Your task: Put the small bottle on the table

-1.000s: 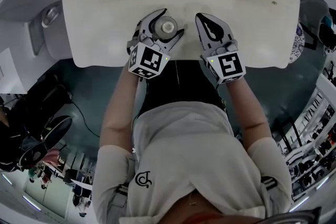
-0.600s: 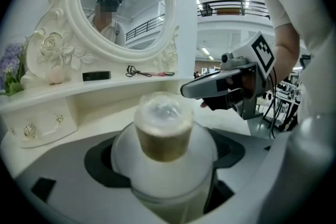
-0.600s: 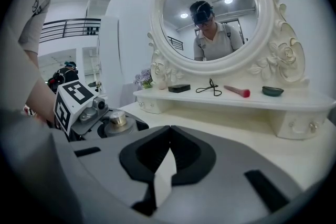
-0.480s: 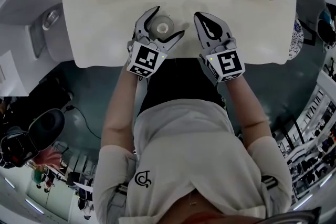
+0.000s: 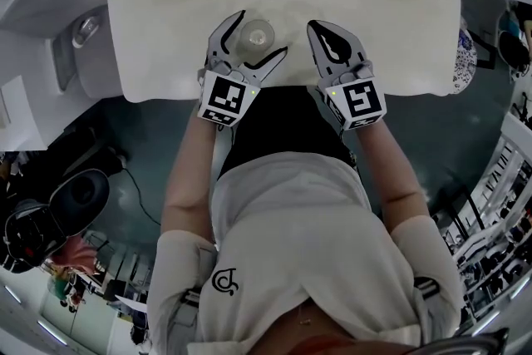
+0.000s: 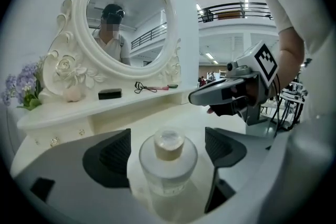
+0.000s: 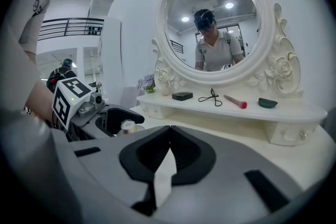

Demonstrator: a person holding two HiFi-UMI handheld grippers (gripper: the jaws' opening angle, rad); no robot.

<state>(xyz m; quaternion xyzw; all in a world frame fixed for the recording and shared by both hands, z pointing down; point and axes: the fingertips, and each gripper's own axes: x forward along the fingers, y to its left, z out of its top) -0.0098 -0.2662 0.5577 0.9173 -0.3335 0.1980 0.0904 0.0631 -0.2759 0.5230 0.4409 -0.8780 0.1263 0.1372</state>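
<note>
Only the left gripper view shows both pads point(image 6: 113, 155) clear of the small bottle point(image 6: 168, 165) (contents unclear) as the left gripper point(image 5: 262, 32) is opening its jaws; the right gripper point(image 7: 169, 136) is pressed together.

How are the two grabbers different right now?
The left gripper has its jaws apart and opening; the right gripper has them together. The small bottle stands between the left gripper's jaws; the right gripper holds nothing. Both sit at the table's near edge.
</note>
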